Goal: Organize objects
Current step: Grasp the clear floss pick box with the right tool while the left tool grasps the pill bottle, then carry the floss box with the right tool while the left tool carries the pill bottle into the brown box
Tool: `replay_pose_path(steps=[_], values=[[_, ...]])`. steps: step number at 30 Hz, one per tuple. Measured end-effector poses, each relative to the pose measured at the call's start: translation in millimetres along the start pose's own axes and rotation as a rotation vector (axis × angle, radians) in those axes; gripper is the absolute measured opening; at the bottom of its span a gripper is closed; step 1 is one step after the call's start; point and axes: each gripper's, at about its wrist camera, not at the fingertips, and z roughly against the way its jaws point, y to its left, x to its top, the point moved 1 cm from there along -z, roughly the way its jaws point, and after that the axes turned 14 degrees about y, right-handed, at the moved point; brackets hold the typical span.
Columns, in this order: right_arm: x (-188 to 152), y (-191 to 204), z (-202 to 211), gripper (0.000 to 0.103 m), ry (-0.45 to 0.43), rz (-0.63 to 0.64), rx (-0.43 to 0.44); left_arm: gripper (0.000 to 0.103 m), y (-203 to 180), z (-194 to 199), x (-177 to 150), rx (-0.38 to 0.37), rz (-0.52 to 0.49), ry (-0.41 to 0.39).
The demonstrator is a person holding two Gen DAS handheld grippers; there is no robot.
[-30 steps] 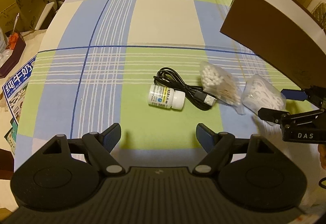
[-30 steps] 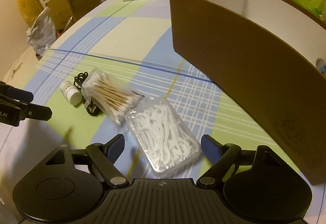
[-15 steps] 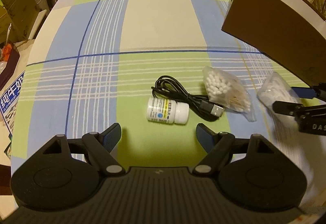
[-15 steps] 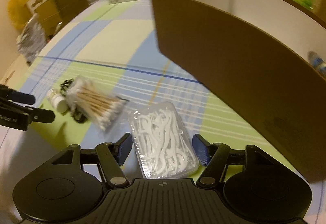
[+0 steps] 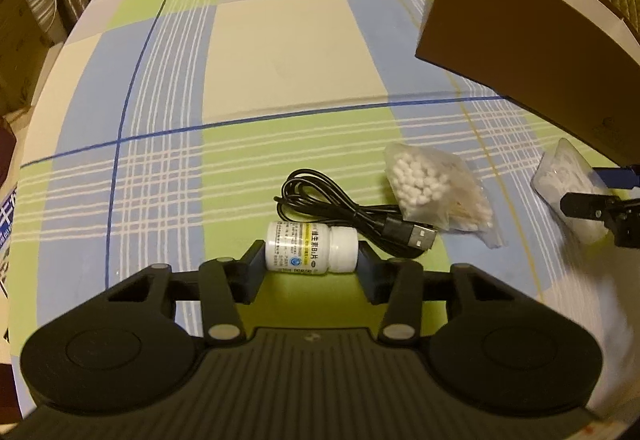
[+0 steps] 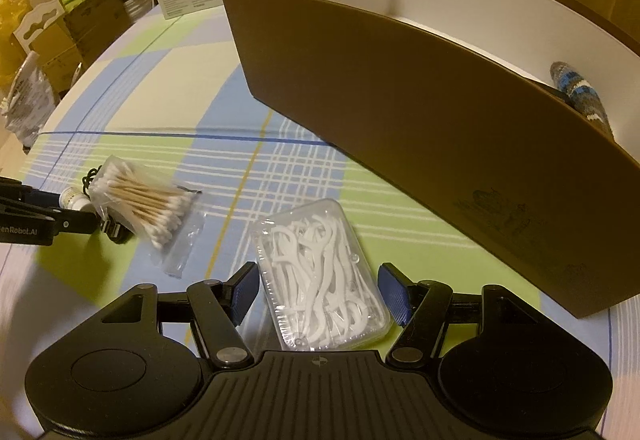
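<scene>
only a patterned knitted item [image 6: 580,92] lies in the brown cardboard box [image 6: 400,92]; the left hand-held gripper [image 5: 311,258] clamps the small white pill bottle [image 5: 310,247] on the checked tabletop [image 5: 280,52], the right hand-held gripper [image 6: 320,290] brackets, unclosed, the clear floss-pick case [image 6: 320,272], while the cotton-swab bag [image 5: 436,192] and black usb cable [image 5: 340,204] wait.

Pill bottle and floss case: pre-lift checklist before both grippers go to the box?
1. Left gripper on the pill bottle: fingers touch base and cap ends, bottle lies on its side. Ok.
2. Right gripper around the floss pick case: a gap shows on both sides, not gripped. Not ok.
3. USB cable clear of the bottle: plug lies close behind the cap, contact unclear. Cannot tell.
4. Cotton swab bag clear of the case: apart. Ok.
5. Room in the brown box: white interior bare at the near end, patterned item at the far end. Ok.
</scene>
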Motion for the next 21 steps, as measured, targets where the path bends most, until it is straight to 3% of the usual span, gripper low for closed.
replay_pose_path(steps=[14, 16, 21], values=[[-1.3, 3.9, -11.9, 0.063, 0.009, 0.025, -0.015, 0.042, 6.3, 4.8, -20.2, 0.035, 0.030, 0.006], [-0.8, 7.1, -13.7, 0.058, 0.007, 0.046, -0.034, 0.042, 5.3, 5.3, -23.6, 0.035, 0.033, 0.007], [-5.0, 11.2, -12.9, 0.057, 0.013, 0.083, -0.047, 0.042, -3.2, 7.0, -33.1, 0.036, 0.018, 0.011]])
